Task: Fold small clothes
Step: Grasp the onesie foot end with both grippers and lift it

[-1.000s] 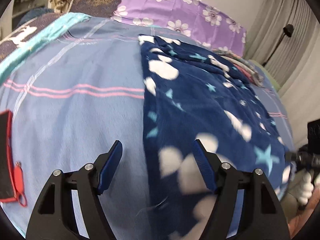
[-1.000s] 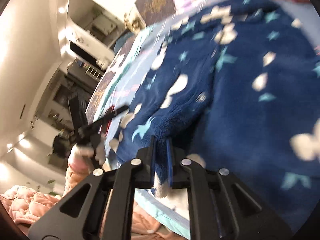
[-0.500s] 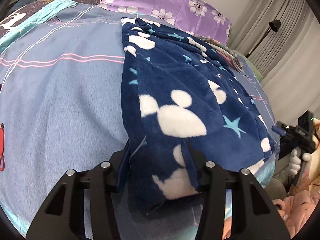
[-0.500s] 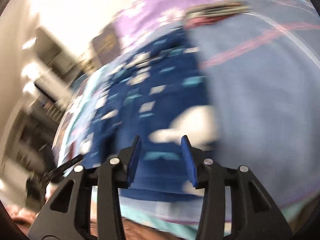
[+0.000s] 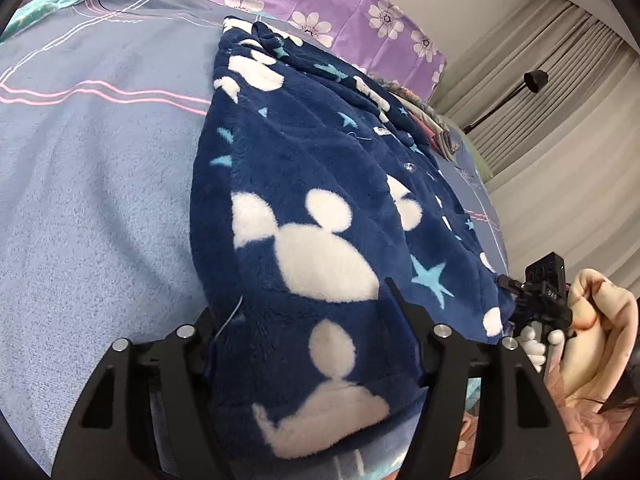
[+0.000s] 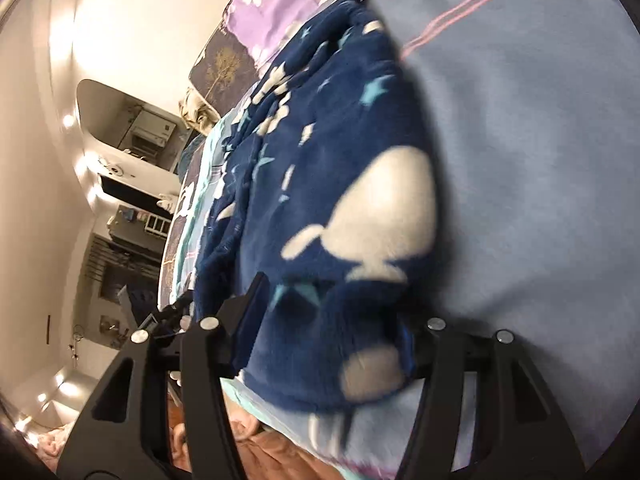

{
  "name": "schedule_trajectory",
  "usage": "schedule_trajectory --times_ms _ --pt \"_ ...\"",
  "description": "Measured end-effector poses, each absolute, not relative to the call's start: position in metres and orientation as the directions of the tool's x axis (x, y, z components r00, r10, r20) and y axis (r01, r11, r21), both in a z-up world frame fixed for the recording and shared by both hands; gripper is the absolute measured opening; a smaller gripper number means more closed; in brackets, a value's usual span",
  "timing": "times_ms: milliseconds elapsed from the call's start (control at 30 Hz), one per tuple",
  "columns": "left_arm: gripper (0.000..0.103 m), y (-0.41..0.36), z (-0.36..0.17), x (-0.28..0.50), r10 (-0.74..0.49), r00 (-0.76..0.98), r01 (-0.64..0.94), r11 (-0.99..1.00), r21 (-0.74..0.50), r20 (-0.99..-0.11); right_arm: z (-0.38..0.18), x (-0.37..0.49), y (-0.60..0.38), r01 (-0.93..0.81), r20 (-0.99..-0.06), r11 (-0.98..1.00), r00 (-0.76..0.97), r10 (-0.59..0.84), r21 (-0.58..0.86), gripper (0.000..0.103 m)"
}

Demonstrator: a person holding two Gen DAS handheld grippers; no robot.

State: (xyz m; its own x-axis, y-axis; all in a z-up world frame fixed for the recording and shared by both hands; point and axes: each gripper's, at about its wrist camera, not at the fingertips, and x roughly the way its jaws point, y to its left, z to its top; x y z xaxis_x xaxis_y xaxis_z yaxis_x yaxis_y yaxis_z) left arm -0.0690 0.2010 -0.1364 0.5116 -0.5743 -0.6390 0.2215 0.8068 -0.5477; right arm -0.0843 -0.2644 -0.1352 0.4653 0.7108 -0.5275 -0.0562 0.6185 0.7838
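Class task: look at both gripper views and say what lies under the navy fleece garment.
The navy fleece garment lies on a light blue bedspread with pink stripes, which shows on both sides of it. Anything directly beneath the fleece is covered and cannot be seen.

Bare blue bedsheet [image 5: 88,200] open from 8 to 11 o'clock, fleece garment [image 5: 312,200] heaped from centre to 2 o'clock, purple pillow [image 5: 340,8] blocking at 12 o'clock

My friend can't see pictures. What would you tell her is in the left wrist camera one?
A fuzzy dark blue pajama top with white mouse heads and blue stars lies on a light blue bedsheet. The left gripper has its black fingers spread wide around the top's near edge. A purple flowered pillow sits behind.
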Motion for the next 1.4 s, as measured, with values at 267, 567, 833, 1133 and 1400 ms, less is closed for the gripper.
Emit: schedule_trajectory --times_ms 267,567,833,1133,1400 --pt "0.013 0.201 -0.102 -0.072 -0.592 0.575 0.283 0.791 -0.541 -0.565 -0.099 -0.088 -0.275 -0.112 -0.417 0.564 0.560 0.716 0.818 0.014" --pt "0.012 0.198 0.029 -0.117 -0.623 0.731 0.497 0.765 -0.409 -0.278 0.029 -0.142 -0.274 -0.411 -0.191 0.608 0.701 0.687 0.680 0.012" --pt "0.014 0.205 0.062 -0.175 -0.599 0.779 0.530 0.787 -0.315 -0.187 0.058 -0.205 -0.292 -0.413 -0.172 0.731 0.798 0.578 0.544 0.015" --pt "0.015 0.196 0.020 -0.107 -0.545 0.759 0.418 0.827 -0.375 -0.356 0.012 -0.122 -0.299 -0.296 -0.253 0.678 0.769 0.587 0.672 0.015" --pt "0.017 0.193 0.024 -0.060 -0.513 0.766 0.384 0.848 -0.365 -0.386 0.028 -0.073 -0.289 -0.312 -0.280 0.713 0.765 0.580 0.628 0.019"
